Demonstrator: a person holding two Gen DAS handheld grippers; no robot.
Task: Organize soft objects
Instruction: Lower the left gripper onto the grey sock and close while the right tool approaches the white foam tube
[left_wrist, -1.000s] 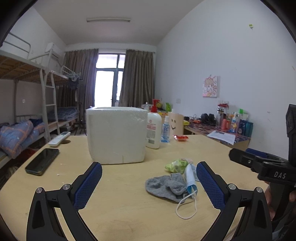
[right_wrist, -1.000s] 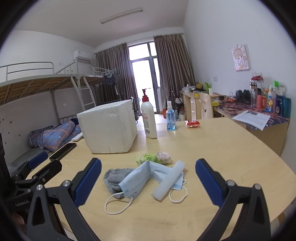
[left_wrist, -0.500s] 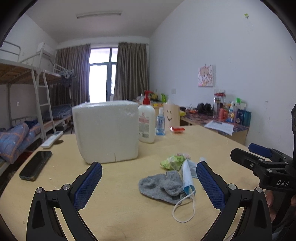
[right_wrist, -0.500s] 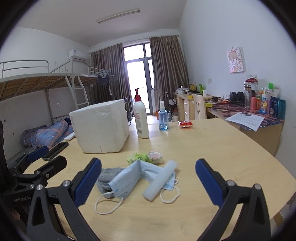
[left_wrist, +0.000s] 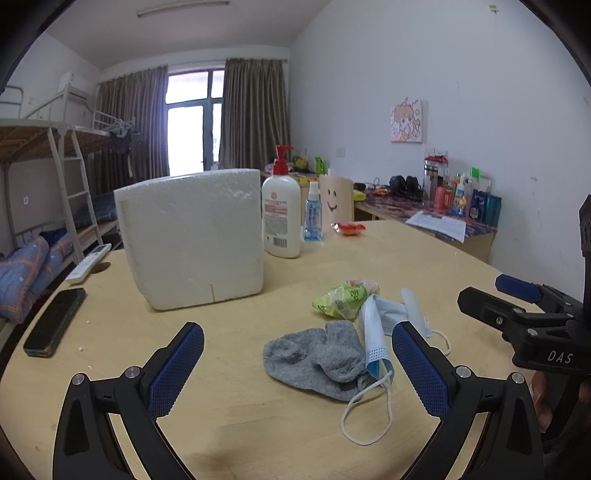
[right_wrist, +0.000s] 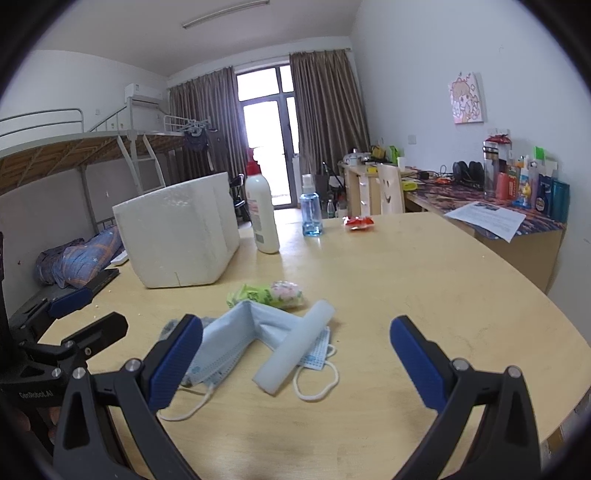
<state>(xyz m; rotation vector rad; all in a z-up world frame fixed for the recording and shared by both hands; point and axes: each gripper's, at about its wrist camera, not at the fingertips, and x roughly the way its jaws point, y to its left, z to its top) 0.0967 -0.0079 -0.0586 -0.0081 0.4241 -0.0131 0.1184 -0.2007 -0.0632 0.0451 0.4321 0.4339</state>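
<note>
The left gripper (left_wrist: 297, 363) hangs above the near edge of the desk (left_wrist: 229, 406) with its jaws spread wide and nothing between them; the right gripper (right_wrist: 295, 356) is likewise wide open and empty.

Between the left jaws lies a crumpled grey sock (left_wrist: 317, 360), its long axis running left to right. Touching its right side is a blue face mask (right_wrist: 236, 334), folded into a V that opens toward the camera in the right wrist view, ear loops trailing toward the near edge. A white foam stick (right_wrist: 295, 347) lies diagonally across the mask, its far end pointing up and right. Just behind the mask sits a green snack packet (right_wrist: 266, 293).

Compared with a second ago, both cameras sit closer to this pile, and the left view has swung rightward, so the sock lies more centrally between its jaws.

Farther back stand a white foam box (left_wrist: 192, 236), a pump lotion bottle (left_wrist: 281, 218) and a small spray bottle (left_wrist: 312, 214). A phone (left_wrist: 53, 321) and a remote (left_wrist: 88, 263) lie at the left. Nothing blocks the pile.
</note>
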